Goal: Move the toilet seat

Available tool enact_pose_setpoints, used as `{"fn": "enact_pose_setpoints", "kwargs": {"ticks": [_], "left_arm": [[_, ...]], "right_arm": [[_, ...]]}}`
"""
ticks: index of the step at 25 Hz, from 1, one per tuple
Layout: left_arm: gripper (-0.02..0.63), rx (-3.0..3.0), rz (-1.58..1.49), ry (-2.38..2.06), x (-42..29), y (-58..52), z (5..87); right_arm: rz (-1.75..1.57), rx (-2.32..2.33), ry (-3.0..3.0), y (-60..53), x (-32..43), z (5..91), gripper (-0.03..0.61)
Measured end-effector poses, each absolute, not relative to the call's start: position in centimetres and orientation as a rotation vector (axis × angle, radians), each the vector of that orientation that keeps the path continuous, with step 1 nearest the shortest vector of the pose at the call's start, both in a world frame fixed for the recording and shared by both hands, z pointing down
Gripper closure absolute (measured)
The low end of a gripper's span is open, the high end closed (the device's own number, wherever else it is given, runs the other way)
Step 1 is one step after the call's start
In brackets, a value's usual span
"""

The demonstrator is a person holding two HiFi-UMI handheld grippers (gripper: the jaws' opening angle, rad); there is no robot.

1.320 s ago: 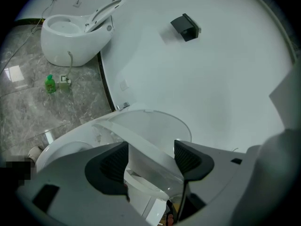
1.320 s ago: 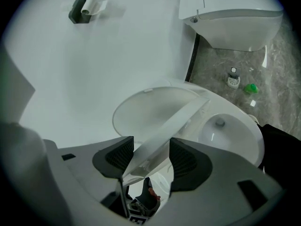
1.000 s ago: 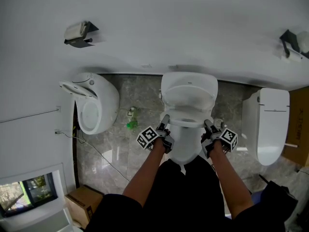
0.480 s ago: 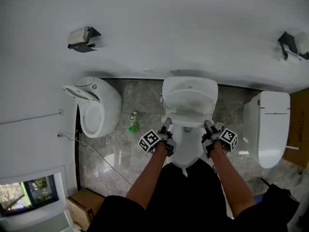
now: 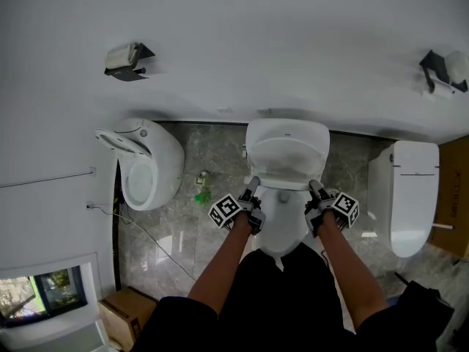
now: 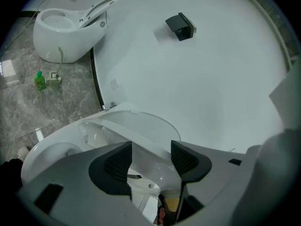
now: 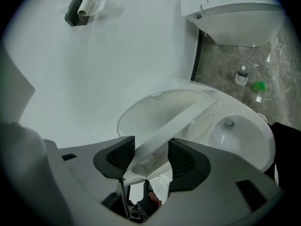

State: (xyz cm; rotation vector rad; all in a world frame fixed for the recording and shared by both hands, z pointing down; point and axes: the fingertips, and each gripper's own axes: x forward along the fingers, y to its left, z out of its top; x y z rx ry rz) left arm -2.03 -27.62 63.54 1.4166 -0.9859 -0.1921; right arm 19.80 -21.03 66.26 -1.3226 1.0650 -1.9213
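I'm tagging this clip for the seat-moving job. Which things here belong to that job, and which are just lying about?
Belongs to the job:
toilet seat, raised off the bowl
middle toilet, which carries it

Just lying about:
left toilet
right toilet
green bottle on the floor
cardboard box
left roll holder
right roll holder

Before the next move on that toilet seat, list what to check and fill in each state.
1. Left gripper grips the toilet seat: ok. Its fingers have just been closing, with the seat between them.
2. Right gripper grips the seat: ok.
3. Seat off the bowl: ok, partly raised.
4. Lid up behind the seat: ok.
5. Hinges free: cannot tell.
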Motion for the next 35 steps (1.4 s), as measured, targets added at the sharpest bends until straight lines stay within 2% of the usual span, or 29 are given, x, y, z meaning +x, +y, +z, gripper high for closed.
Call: {"fn": "enact_pose_setpoints", "kwargs": {"ticks": [35], "left_arm": [[0.334, 1.399, -0.257, -1.027, 0.7, -35.9, 64.5]], "right_arm": [[-1.894, -1.295, 1.009, -28.6, 22.6, 67.1, 0.334]]}}
